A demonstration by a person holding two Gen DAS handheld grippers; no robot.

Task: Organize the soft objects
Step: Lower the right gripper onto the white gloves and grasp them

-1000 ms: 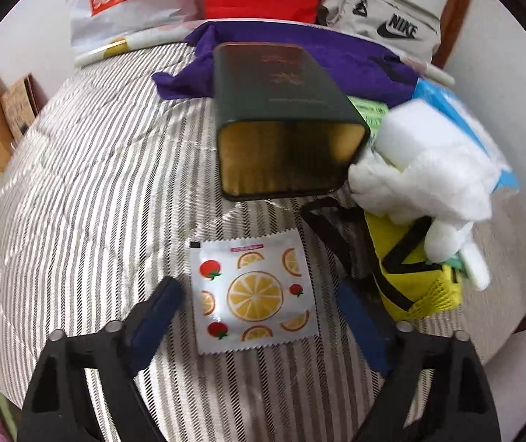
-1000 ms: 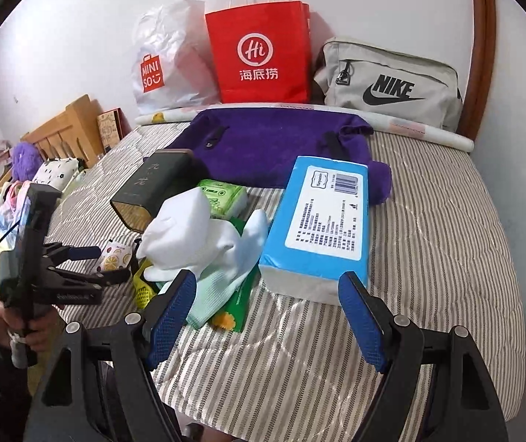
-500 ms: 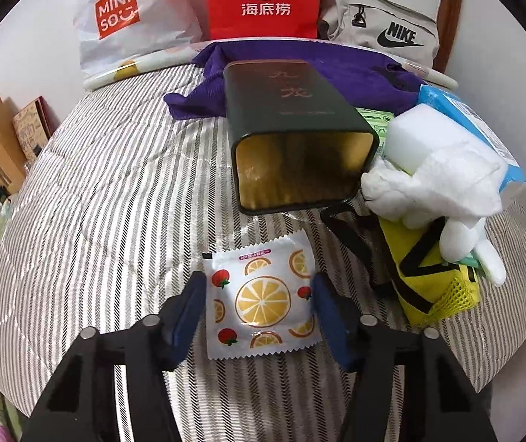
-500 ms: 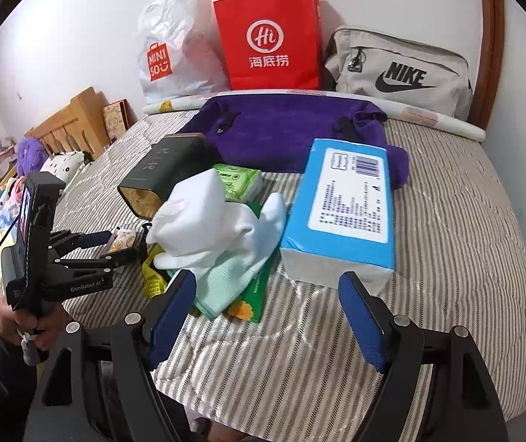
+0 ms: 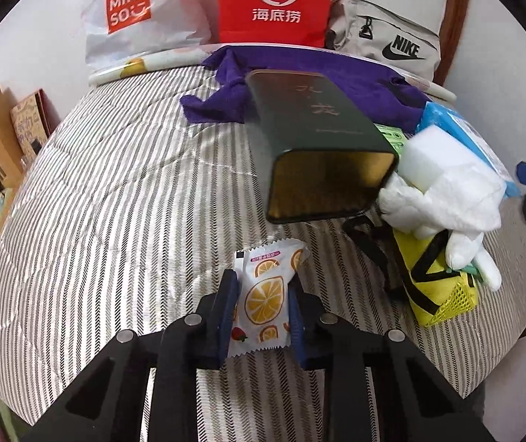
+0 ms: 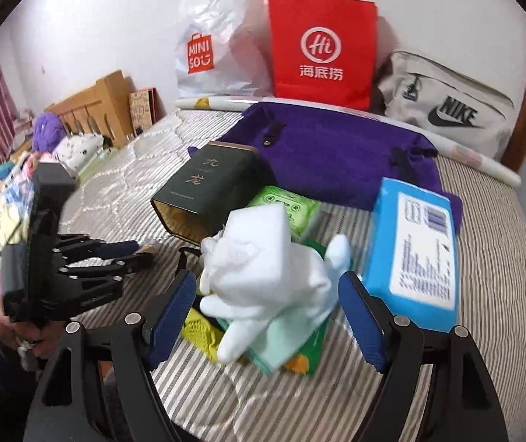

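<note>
Sachet [image 5: 266, 296] lies on the bed [image 5: 123, 199], pinched edgewise by the left gripper [image 5: 263, 315], probably bound for the tin [image 5: 322, 162] gaping just ahead. Right gripper [image 6: 265, 322] is spread wide and empty before the white cloths [image 6: 263, 276].

We see left gripper [image 5: 262, 313] pinching the fruit-print packet [image 5: 265, 296] near the bed's [image 5: 115, 202] front edge; the dark tin [image 5: 322, 147] lies open-mouthed just beyond.
</note>
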